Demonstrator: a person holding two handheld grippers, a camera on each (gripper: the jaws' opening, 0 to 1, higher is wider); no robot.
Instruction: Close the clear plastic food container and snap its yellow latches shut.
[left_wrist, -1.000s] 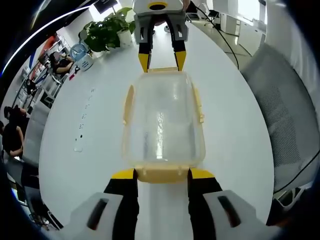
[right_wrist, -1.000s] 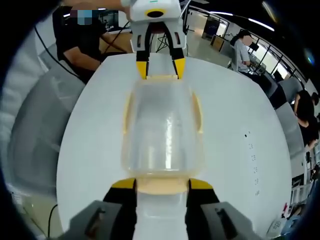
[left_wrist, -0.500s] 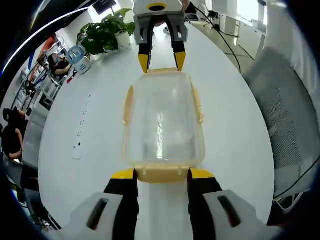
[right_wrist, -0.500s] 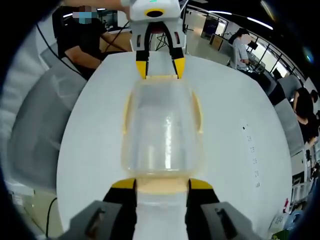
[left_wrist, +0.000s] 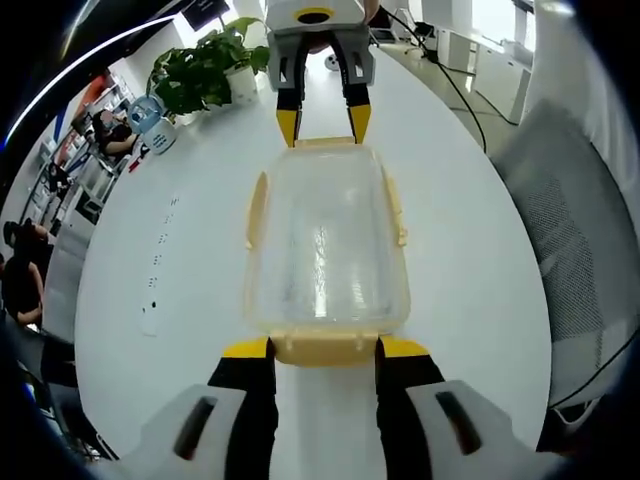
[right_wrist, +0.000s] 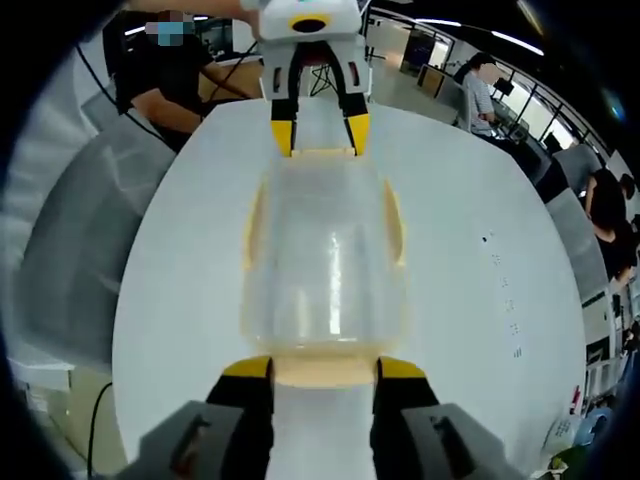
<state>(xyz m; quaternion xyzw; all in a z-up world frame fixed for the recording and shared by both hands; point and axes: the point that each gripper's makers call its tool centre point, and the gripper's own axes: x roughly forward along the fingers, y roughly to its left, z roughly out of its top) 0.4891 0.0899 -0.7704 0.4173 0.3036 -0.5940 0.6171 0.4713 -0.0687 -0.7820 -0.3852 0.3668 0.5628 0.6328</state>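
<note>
The clear plastic container (left_wrist: 325, 240) lies lengthwise on the white table (left_wrist: 180, 330) with its lid on. Its yellow side latches (left_wrist: 257, 205) flare outward. In the left gripper view my left gripper (left_wrist: 325, 348) holds the near yellow end latch (left_wrist: 325, 350) between its yellow-tipped jaws. My right gripper (left_wrist: 322, 112) grips the far end latch (left_wrist: 325, 143). The right gripper view mirrors this: the container (right_wrist: 325, 260), my right gripper (right_wrist: 323, 368) on the near end latch (right_wrist: 325, 372), my left gripper (right_wrist: 320, 128) at the far end.
A potted plant (left_wrist: 205, 70) and a blue object (left_wrist: 145, 112) stand at the table's far left. Grey mesh chairs (left_wrist: 580, 230) (right_wrist: 70, 250) flank the table. A person in black (right_wrist: 150, 70) sits behind the left gripper. Small dark marks (right_wrist: 505, 300) dot the tabletop.
The room and the table marks have drifted slightly in both views while the container stays fixed between the jaws. The container and both grippers have turned a little together.
</note>
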